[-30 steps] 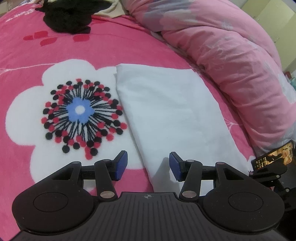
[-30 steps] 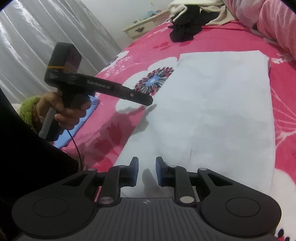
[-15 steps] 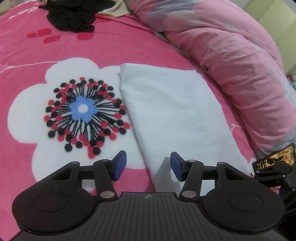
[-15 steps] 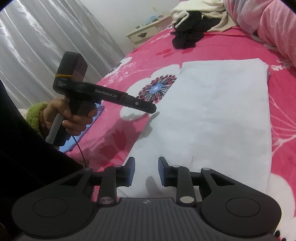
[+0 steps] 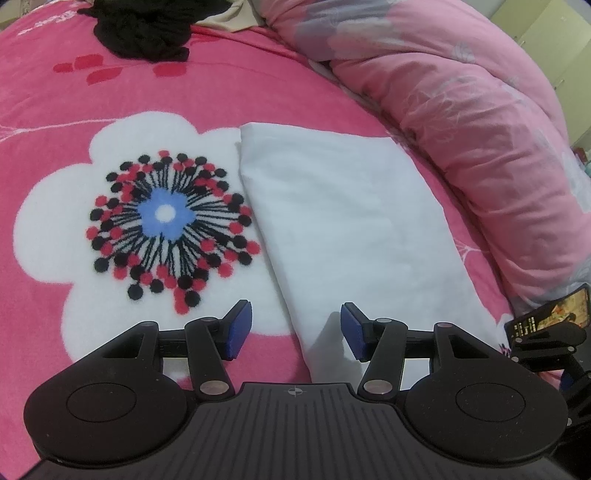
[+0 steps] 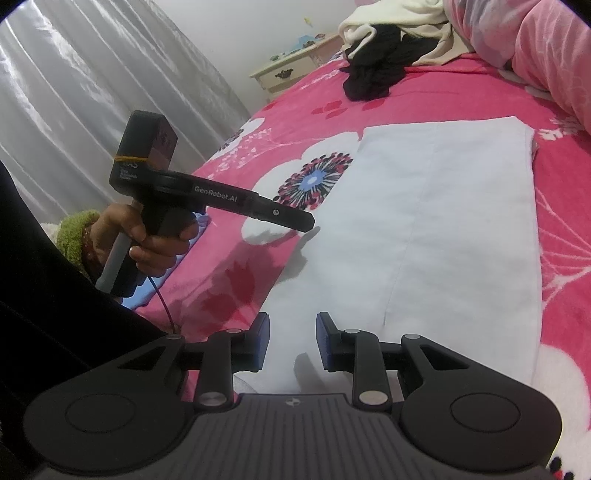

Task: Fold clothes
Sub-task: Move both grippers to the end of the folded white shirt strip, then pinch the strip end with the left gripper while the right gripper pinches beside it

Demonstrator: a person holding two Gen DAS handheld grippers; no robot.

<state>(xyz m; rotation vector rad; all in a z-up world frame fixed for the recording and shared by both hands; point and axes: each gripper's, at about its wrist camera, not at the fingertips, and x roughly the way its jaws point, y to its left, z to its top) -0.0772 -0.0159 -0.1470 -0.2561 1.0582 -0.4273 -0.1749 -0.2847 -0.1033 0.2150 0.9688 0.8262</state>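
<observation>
The right hand-held gripper (image 6: 291, 339) hangs over the near end of the white cloth (image 6: 443, 221), its blue pads set a narrow gap apart with nothing between them; its jaws have just been opening, and only the cloth's surface shows beyond the gap, with no fold pinched. The left hand-held gripper (image 5: 291, 330) stands at a wider gap, likewise empty, and straddles the cloth's near left edge: one pad is over the bed cover (image 5: 55, 155), the other over the cloth. Seen from the right wrist, the left hand (image 6: 147, 240) holds its tool with the tip just above that left edge, a shadow falling on the fabric below it (whether the tip touches cannot be told). The cloth lies flat on the bed as a long rectangle, already folded at least once to judge by the seam line that runs along it. Its long axis runs away from both tools toward the far end, where a black garment (image 5: 144, 33) lies well apart from it and a pink duvet (image 5: 480, 147) runs along its right side. Both tools sit at the near short edge, the right one nearer the middle. The next move probably calls for pinching the two near corners and carrying them along the long axis to the far edge.
</observation>
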